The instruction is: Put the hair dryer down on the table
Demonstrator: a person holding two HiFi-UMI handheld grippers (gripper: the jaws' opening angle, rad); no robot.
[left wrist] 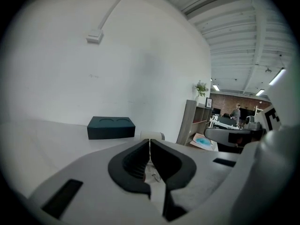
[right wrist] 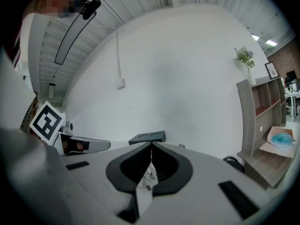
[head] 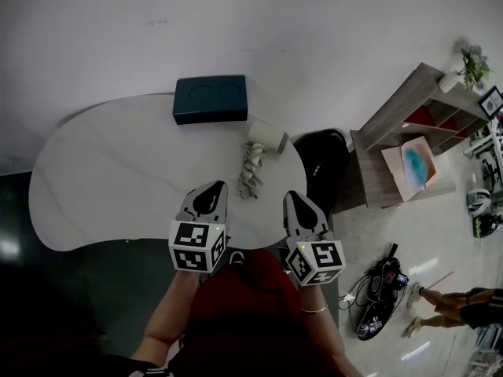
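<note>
The white hair dryer lies on the pale rounded table near its right edge, its bundled cord trailing toward me. Both grippers hover over the table's near edge, short of the dryer. My left gripper is shut with nothing in it; in its own view the jaws meet and the dryer shows just beyond the tips. My right gripper is likewise shut and empty, with a bit of the cord showing through the gap below the tips.
A dark teal box stands at the table's far edge by the white wall. Right of the table are a black bag, a wooden shelf unit and cables on the floor. A person's legs show at the far right.
</note>
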